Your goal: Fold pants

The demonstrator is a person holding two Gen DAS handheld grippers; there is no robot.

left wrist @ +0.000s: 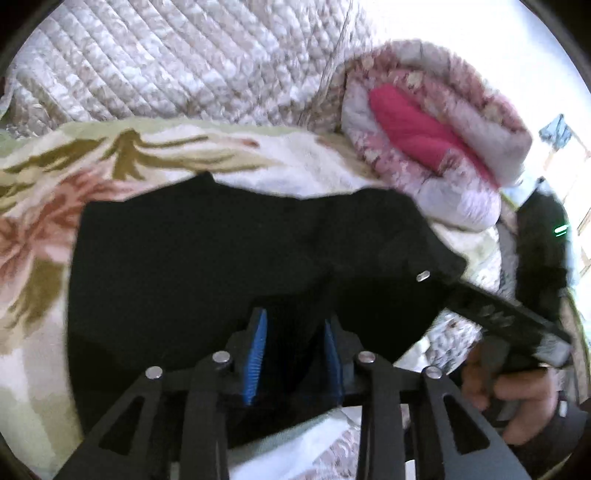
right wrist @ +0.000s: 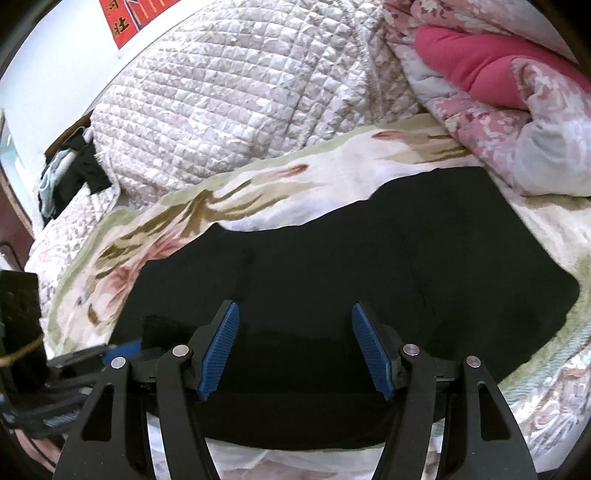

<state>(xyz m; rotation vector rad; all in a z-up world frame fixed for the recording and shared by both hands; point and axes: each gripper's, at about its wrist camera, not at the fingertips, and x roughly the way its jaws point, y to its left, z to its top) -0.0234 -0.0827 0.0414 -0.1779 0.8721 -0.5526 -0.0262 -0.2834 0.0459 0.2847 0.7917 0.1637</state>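
Black pants (left wrist: 221, 251) lie folded into a wide dark slab on a floral blanket (left wrist: 55, 192). My left gripper (left wrist: 295, 321) sits low at their near edge, blue pads partly apart, with ribbed black cloth lying loose between them. In the right wrist view the same pants (right wrist: 369, 258) spread across the blanket (right wrist: 258, 192). My right gripper (right wrist: 293, 308) hovers over their near part, jaws wide open with nothing held. A hand (left wrist: 517, 398) holds that right gripper, whose black finger (left wrist: 491, 310) reaches the pants' right corner. The left gripper shows blurred at the right wrist view's lower left.
A quilted pale bedspread (left wrist: 184, 55) covers the bed behind the blanket. A rolled pink floral quilt (left wrist: 424, 129) with a bright pink lining lies at the back right. A heap of clothes (right wrist: 70, 173) sits at the far left, near a white wall with a red poster (right wrist: 125, 18).
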